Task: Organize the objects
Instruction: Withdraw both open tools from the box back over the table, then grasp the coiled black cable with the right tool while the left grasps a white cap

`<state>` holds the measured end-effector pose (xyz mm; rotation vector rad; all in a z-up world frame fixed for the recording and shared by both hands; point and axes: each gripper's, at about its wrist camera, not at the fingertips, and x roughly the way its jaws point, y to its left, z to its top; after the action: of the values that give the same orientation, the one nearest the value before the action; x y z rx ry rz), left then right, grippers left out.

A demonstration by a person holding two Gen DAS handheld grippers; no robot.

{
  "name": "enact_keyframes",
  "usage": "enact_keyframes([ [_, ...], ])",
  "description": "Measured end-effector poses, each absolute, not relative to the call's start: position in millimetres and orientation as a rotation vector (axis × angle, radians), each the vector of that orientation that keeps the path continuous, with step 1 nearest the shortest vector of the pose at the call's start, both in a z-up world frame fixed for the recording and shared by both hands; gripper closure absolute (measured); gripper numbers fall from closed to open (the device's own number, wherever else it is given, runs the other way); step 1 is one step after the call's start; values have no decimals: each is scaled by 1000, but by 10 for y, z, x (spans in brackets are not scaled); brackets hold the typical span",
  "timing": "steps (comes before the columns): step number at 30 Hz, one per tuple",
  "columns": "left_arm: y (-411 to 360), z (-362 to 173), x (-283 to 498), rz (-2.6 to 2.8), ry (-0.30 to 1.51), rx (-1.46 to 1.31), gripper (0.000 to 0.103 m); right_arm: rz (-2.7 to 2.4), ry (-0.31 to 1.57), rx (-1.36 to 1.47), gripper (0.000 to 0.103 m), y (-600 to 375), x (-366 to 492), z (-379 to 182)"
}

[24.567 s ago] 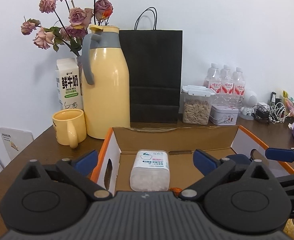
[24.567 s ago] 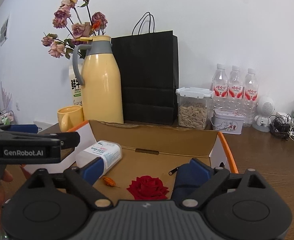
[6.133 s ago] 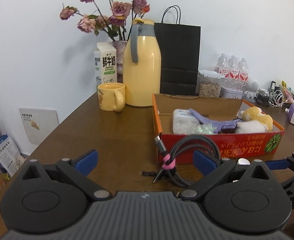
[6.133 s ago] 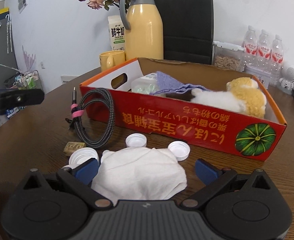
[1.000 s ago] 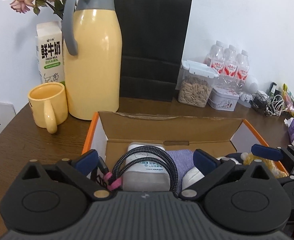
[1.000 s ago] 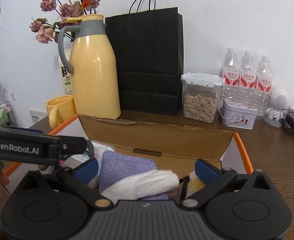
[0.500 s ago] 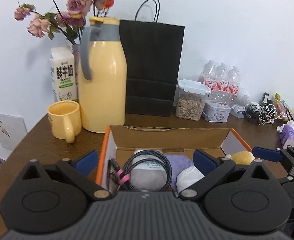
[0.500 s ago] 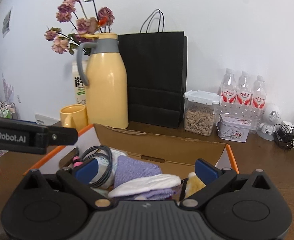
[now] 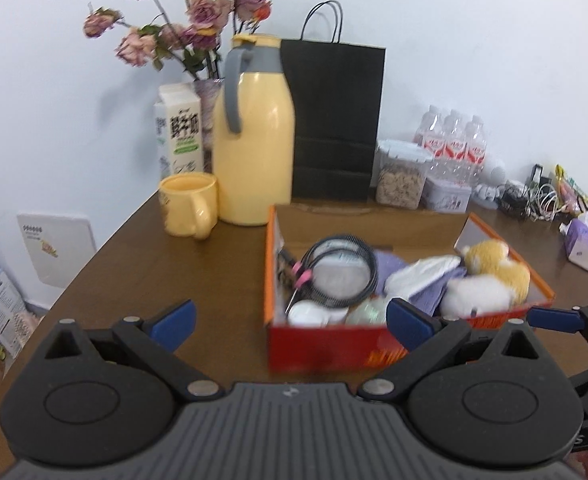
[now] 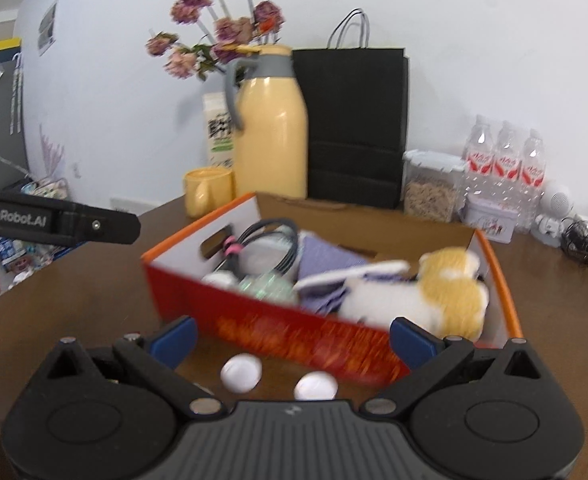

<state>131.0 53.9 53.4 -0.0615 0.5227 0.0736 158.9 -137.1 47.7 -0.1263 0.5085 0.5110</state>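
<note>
A red cardboard box (image 9: 326, 344) with orange rims stands on the brown table (image 9: 197, 272). It holds a coiled black cable (image 9: 340, 276), a white container, a purple cloth (image 9: 434, 294), a white cloth (image 9: 418, 278) and a yellow-white plush toy (image 9: 490, 276). My left gripper (image 9: 289, 320) is open and empty, in front of the box's left end. My right gripper (image 10: 294, 336) is open and empty before the box's red front (image 10: 294, 332). Two white bottle caps (image 10: 241, 372) lie on the table between its fingers. The plush (image 10: 434, 292) and cable (image 10: 269, 240) also show in the right wrist view.
A yellow mug (image 9: 189, 210), a yellow thermos jug (image 9: 253, 152), a milk carton (image 9: 179, 134), dried roses, a black paper bag (image 9: 336, 120), a seed jar (image 9: 402, 178), water bottles (image 9: 450, 148) and a tin stand behind the box. Cables and a tissue pack (image 9: 586, 240) lie at the right.
Both grippers have pulled back and up from the box. The white cloth now lies in the box, out of my right gripper. The cable lies in the box.
</note>
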Motion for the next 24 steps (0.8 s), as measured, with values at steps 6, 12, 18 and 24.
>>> enact_keyframes([
  [6, 666, 366, 1007, 101, 550, -68, 0, 576, 556, -138, 0, -1300, 1258, 330],
  [12, 761, 207, 727, 111, 568, -69, 0, 654, 607, -150, 0, -1209, 1023, 204],
  [18, 798, 111, 513, 108, 576, -74, 0, 745, 677, -153, 10, -1074, 923, 47],
  [24, 785, 59, 417, 91, 584, -86, 0, 795, 717, -173, 44, -979, 925, -31],
])
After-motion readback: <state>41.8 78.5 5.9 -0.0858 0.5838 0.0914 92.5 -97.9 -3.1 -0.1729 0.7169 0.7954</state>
